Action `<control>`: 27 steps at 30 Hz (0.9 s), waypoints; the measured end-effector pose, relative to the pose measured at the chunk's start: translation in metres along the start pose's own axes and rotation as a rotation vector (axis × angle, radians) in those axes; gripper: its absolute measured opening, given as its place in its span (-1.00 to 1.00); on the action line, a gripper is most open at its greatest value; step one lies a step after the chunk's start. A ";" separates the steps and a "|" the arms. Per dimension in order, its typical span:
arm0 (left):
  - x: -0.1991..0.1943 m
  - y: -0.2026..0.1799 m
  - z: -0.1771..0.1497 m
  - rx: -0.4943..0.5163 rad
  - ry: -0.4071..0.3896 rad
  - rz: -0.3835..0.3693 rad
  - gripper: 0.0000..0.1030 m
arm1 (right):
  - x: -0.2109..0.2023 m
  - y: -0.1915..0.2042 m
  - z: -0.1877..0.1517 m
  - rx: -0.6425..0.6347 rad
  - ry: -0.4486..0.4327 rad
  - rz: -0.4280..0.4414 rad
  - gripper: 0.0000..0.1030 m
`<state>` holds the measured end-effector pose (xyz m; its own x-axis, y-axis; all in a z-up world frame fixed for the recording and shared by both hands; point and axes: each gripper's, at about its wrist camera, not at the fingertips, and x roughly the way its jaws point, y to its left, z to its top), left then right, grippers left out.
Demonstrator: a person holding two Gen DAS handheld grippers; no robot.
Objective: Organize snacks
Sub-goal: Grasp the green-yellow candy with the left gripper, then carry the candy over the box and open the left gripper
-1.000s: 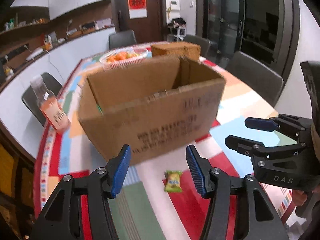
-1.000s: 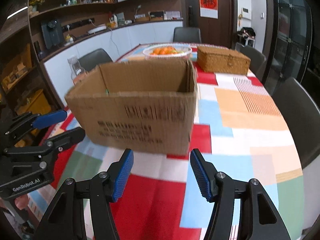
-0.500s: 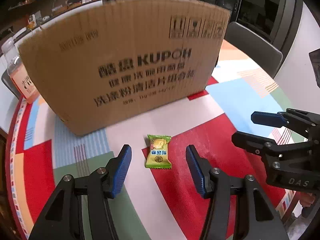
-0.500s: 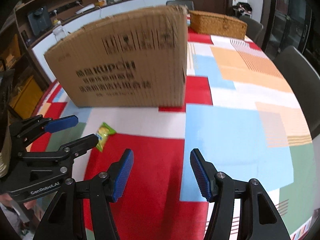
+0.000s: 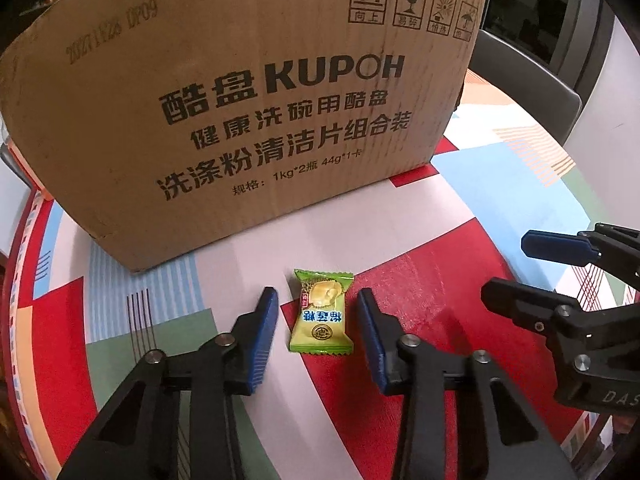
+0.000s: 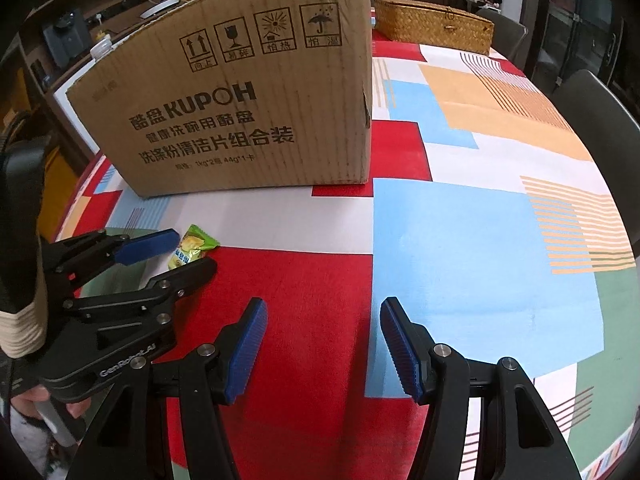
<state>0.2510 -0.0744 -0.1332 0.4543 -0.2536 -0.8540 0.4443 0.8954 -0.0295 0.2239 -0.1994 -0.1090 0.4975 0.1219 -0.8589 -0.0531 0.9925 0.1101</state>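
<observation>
A small green foil-wrapped candy packet [image 5: 322, 312] with a yellow fruit picture lies flat on the patchwork tablecloth [image 5: 460, 208] of red, white, blue and green blocks, just short of the large brown corrugated cardboard box [image 5: 240, 112] printed with black "KUPOH" lettering. In the left wrist view the box fills the frame from 10 to 1 o'clock and the packet sits just below centre, near the box's lower edge but apart from it.

The left gripper [image 5: 316, 336], black with ribbed blue pads, straddles the packet: one pad stands at the packet's 9 o'clock and the other at its 3 o'clock. Its jaws are closing, with the packet between them, yet a strip of cloth shows on each side, so the pads are not pressing on the wrapper.

The right gripper [image 6: 320, 344] hangs over bare red and blue cloth with its jaws about half apart and nothing between them. In its view the left gripper reaches in from 9 o'clock around the packet [image 6: 192, 246], and the box [image 6: 240, 112] stands at 11 o'clock. A tan woven wicker case [image 6: 432, 24] rests on the table at 1 o'clock, behind the box, and a dark grey chair back [image 6: 596, 120] stands at 3 o'clock beside the table's edge.
</observation>
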 end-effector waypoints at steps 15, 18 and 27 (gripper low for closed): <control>-0.031 0.001 0.000 -0.032 -0.052 -0.023 -0.57 | -0.012 0.003 0.003 0.005 -0.026 0.021 0.16; -0.044 0.002 0.000 -0.045 -0.076 -0.026 -0.57 | -0.018 0.006 0.005 0.001 -0.042 0.025 0.16; -0.087 0.007 0.001 -0.065 -0.170 -0.014 -0.57 | -0.042 0.014 0.011 0.001 -0.113 0.025 0.16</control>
<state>0.2155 -0.0461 -0.0590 0.5752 -0.3195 -0.7530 0.4033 0.9117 -0.0788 0.2113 -0.1912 -0.0658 0.5901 0.1447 -0.7943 -0.0660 0.9892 0.1312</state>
